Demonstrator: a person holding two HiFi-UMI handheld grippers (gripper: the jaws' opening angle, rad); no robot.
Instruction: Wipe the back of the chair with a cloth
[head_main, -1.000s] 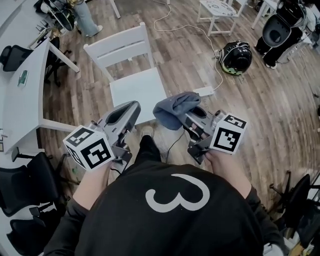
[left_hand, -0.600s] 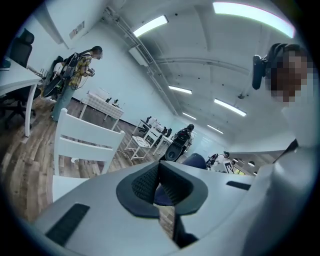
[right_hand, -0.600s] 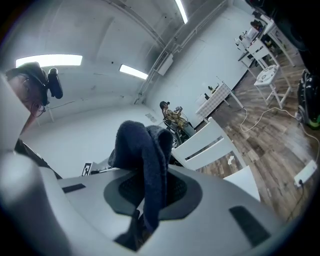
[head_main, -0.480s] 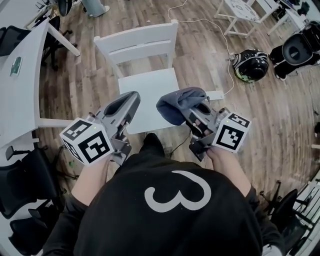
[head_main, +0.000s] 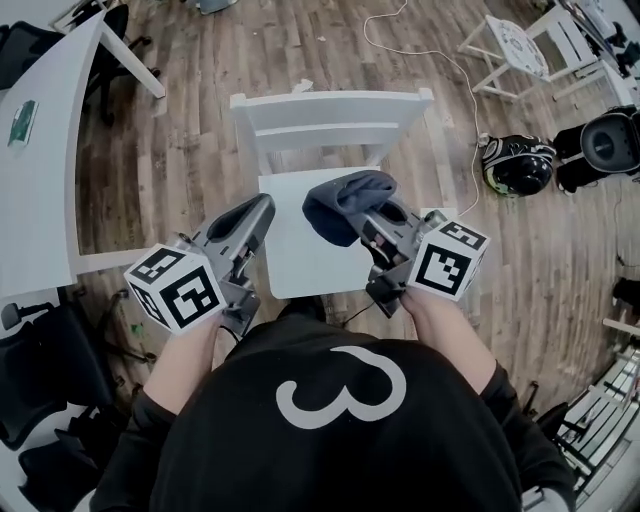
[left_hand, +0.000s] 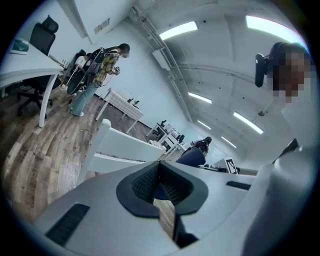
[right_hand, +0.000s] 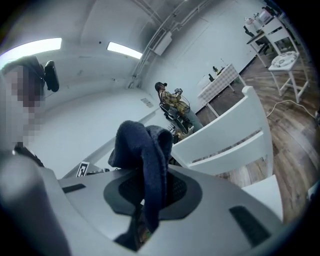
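Now the chair (head_main: 330, 118) faces me squarely, closer; my right gripper (head_main: 372, 215) clamps the cloth (head_main: 345, 192), left gripper (head_main: 260, 207) closed, empty.

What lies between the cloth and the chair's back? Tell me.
Nothing: in the head view, only open air over the rear of the chair seat separates the cloth, clamped in the right gripper, from the chair back.
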